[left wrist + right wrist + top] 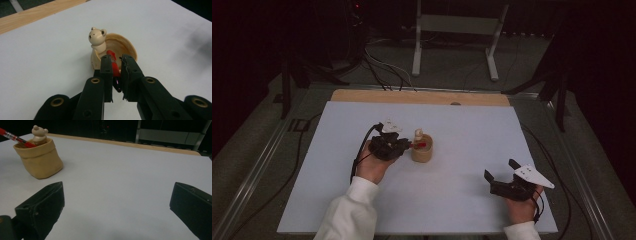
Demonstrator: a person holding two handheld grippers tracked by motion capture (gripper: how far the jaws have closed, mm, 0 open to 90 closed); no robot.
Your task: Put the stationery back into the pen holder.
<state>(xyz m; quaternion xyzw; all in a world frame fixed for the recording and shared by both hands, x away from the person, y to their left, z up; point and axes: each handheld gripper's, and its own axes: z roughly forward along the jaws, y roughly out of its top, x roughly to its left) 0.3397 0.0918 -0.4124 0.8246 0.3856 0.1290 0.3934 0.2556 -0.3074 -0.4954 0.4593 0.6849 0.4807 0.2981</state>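
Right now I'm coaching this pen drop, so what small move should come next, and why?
Probably ease the left gripper open. It is shut on the red pen, whose front end already lies inside the tan cup beside the bear figure, so letting go should leave it in. The right gripper rests open, well apart.

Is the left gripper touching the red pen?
Touching. In the left gripper view, the left gripper is clamped on the red pen, both jaws against it.
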